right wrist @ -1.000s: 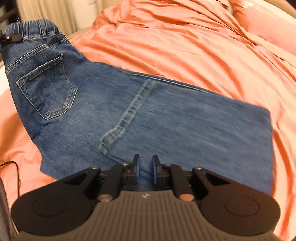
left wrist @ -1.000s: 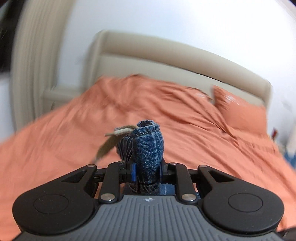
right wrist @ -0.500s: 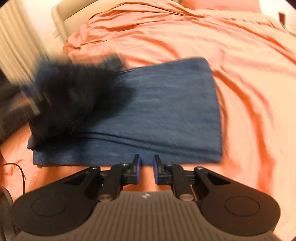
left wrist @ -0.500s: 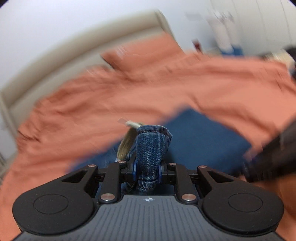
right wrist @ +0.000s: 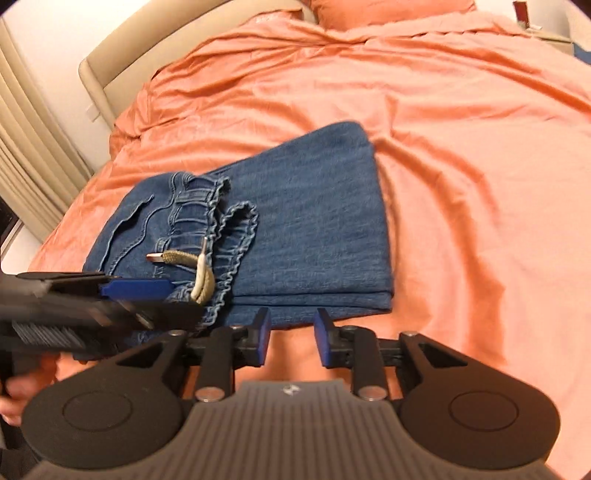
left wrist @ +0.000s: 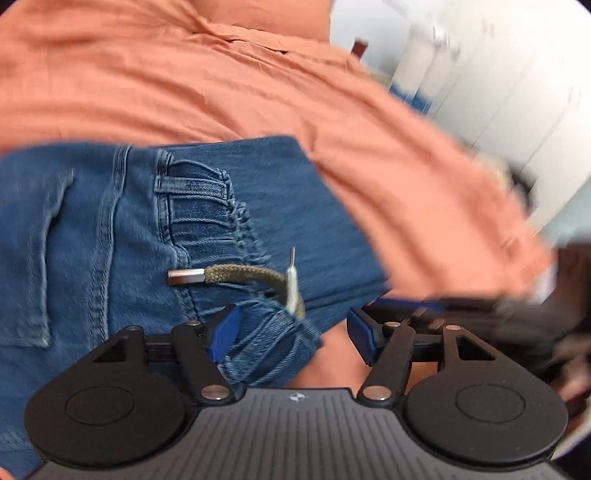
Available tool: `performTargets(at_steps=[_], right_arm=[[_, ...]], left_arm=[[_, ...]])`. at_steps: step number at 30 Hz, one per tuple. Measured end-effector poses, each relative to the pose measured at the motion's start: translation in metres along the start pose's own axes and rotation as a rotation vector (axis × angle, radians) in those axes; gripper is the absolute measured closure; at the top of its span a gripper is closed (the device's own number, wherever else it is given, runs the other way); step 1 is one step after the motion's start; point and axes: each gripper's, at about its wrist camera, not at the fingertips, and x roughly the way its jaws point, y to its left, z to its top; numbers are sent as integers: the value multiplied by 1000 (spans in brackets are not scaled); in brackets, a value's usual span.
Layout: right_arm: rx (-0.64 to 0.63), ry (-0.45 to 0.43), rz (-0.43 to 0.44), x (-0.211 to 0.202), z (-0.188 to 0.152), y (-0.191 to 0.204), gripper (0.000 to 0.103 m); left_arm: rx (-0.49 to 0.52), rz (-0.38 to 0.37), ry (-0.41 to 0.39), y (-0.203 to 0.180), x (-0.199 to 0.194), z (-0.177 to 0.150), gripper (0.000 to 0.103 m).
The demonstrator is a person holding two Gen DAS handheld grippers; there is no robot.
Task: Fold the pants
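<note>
We see the bed (right wrist: 461, 122) first: an orange sheet (left wrist: 155, 81) w/ soft wrinkles covers it edge to edge, a matching pillow (right wrist: 388, 9) lies at the far end, and a beige headboard (right wrist: 122, 59) runs behind. Pale curtains (right wrist: 26, 147) hang at the left of the right wrist view; in the left wrist view a white wall or cabinet front fills the top right, too blurred to say which.

The jeans (right wrist: 314, 229) lie on the sheet near the front edge of the bed, folded over into a layered stack. The waist end lies on top, at the left side of the stack, w/ the elastic waistband (right wrist: 232, 236) bunched and gathered. A back pocket (left wrist: 40, 236) and a belt loop (left wrist: 192, 184) show in the left wrist view. An olive drawstring (left wrist: 243, 275) w/ a metal tip lies across the waistband; a second, paler cord end sits beside it.

Our left gripper (left wrist: 291, 332) is low over the waist end, jaws wide and opening. A fold of the waistband sits between them, right by the left pad (left wrist: 225, 332), but the right pad stands clear over bare sheet, so no squeeze on the cloth.

Our right gripper (right wrist: 291, 338) hovers just in front of the near edge of the stack, over the sheet. Its jaws stand narrowly apart, opening, w/ nothing between them.

A hand shows at the far left edge of the right wrist view, blurred.
</note>
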Motion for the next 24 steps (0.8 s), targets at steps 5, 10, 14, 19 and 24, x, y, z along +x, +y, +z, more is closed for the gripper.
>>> performTargets(at_steps=[5,10,14,19,24], right_arm=[[17,-20,20,-8,3,7,80],[33,-30,90,-4,24,31,80],[28,-31,118,11,48,54,80],[19,-30,106,47,80,73,78],[101,12,99,95,86,70,73]], left_arm=[[-17,30,-124,15,-42,6,34],[37,243,-233,40,-77,9,34],[-16,299,-323,72,-94,-1,34],[-59,339,-342,111,-101,3,34],[-107,318,-367,143,-101,5,37]])
